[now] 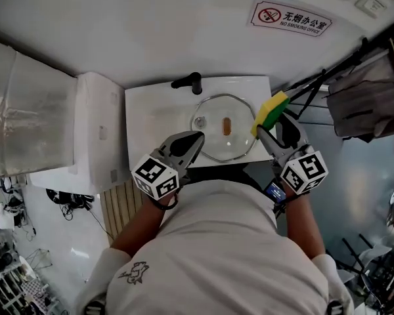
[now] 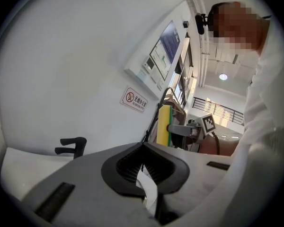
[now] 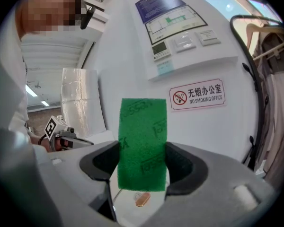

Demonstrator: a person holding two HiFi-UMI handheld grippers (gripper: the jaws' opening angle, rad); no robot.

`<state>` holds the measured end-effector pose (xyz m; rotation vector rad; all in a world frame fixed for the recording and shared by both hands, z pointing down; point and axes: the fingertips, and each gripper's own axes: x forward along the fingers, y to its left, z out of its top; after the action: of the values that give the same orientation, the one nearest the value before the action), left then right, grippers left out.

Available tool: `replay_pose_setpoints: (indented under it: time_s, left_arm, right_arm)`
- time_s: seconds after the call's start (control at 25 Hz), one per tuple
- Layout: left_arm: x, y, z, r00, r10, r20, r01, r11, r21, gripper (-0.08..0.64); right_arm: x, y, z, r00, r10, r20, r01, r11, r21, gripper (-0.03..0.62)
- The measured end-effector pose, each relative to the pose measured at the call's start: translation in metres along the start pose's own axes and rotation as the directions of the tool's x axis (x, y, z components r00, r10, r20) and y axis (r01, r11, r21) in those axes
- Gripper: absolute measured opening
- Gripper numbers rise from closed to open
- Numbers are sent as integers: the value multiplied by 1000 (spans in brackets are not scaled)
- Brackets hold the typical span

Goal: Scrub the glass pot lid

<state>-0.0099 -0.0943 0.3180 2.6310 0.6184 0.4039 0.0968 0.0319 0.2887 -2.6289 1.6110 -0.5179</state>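
Two grippers over the sink, sponge in the right one

At the sink's near edge the left gripper is clenched empty; toward the sink's right side the right gripper clamps a yellow-green sponge. The glass pot lid lies in the sink's basin, with a black faucet on its far rim.

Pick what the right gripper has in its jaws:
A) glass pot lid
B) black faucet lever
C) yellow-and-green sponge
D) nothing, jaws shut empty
C: in the right gripper view the jaws clamp the green scouring face of the yellow-and-green sponge. The head view shows the right gripper holding it above the glass pot lid, which lies in the sink.
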Motion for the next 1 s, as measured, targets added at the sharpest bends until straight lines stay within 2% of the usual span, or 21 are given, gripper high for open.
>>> replay_pose_setpoints:
  time_s: [0.16, 0.4, 0.52, 0.64, 0.84, 1.0]
  left_arm:
    - [-1, 26, -22, 999, 3, -38, -5, 998, -55, -2]
    - [7, 64, -56, 993, 45, -109, -57, 992, -114, 7]
    - [18, 83, -78, 980, 80, -183, -100, 989, -105, 38]
    - [24, 103, -103, 963, 101, -250, -137, 982, -130, 88]
    - [30, 137, -148, 943, 89, -320, -174, 953, -249, 143]
    - [33, 168, -189, 915, 93, -394, -228, 922, -312, 179]
  right_arm:
    - [9, -7, -11, 999, -8, -32, 8, 1000, 3, 296]
    - [19, -25, -31, 996, 2, -90, -1, 1000, 6, 296]
    - [29, -39, -48, 989, 26, -147, -25, 1000, 8, 296]
    - [40, -52, -66, 977, 49, -205, -50, 999, 2, 296]
    - [64, -63, -98, 948, 100, -303, -104, 995, 5, 296]
    - [84, -68, -127, 914, 142, -381, -154, 988, -2, 298]
